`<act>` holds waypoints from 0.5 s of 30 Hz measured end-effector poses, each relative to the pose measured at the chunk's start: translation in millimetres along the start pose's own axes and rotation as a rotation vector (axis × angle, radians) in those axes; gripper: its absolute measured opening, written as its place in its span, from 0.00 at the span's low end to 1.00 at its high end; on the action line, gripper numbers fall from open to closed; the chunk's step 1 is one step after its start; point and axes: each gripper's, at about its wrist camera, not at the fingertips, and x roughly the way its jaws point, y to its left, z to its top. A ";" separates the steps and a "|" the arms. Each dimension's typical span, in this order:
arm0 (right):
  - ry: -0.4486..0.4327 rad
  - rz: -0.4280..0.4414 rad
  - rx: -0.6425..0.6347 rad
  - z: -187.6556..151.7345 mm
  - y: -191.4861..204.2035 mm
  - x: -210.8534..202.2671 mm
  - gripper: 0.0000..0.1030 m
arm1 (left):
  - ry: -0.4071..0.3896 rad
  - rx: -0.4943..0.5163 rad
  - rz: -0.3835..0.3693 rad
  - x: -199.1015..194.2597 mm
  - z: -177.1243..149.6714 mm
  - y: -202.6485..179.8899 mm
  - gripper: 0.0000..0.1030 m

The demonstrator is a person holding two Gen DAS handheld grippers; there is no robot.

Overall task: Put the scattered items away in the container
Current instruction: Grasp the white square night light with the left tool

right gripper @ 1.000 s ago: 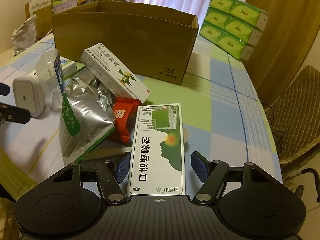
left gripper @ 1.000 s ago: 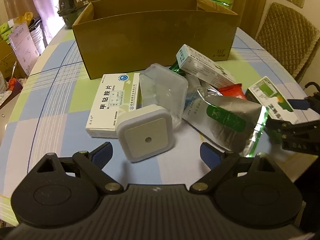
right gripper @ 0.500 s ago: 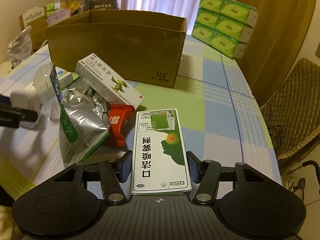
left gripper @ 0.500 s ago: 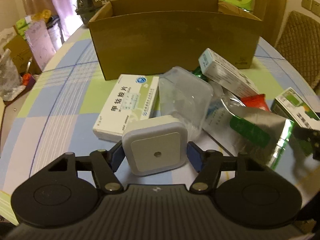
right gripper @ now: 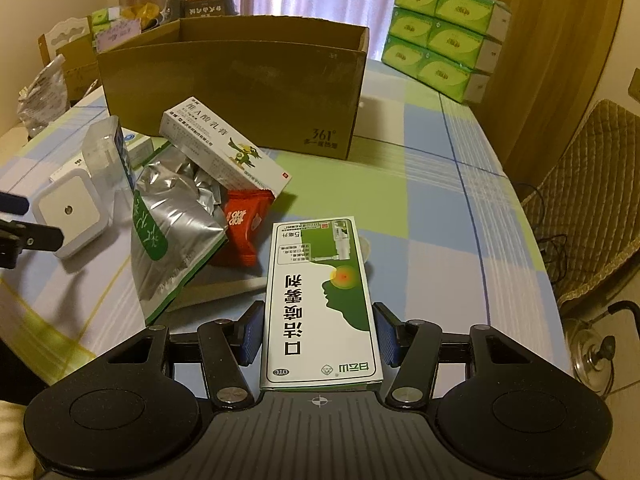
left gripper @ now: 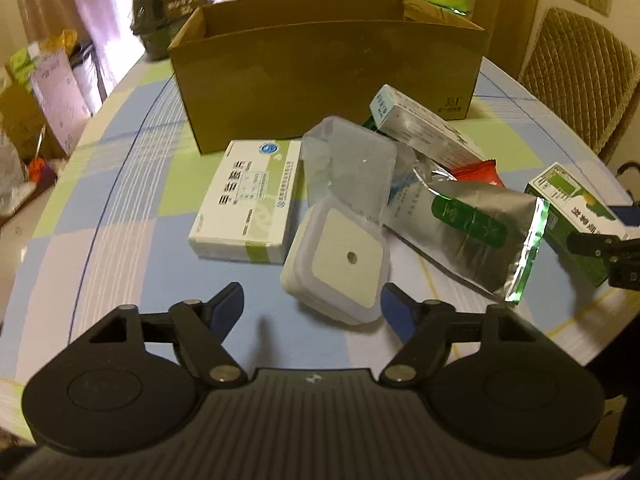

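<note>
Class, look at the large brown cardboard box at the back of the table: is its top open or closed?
Open. The brown cardboard box has no lid or folded flaps over it; its inner back wall shows above the front wall. Its contents are hidden.

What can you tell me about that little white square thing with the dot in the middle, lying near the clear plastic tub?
The small white square plastic device has rounded corners, a raised square face and a tiny dark dot at its centre. It sits tilted, its far edge propped against the clear plastic tub, beside the white and green medicine box on the checked tablecloth. The left gripper is open around it; contact is unclear.
</note>
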 end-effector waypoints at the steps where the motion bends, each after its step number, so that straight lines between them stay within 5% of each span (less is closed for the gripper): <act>1: 0.000 0.001 0.000 -0.4 -0.5 0.2 0.57 | -0.011 0.040 0.012 0.9 1.0 -5.2 0.72; 9: 0.010 0.006 0.015 -1.1 -4.2 6.6 0.57 | -0.030 0.435 0.130 20.6 -4.6 -51.0 0.72; 15: 0.009 0.007 0.006 -2.3 -4.2 10.3 0.57 | -0.046 0.534 0.168 28.5 -8.5 -57.1 0.66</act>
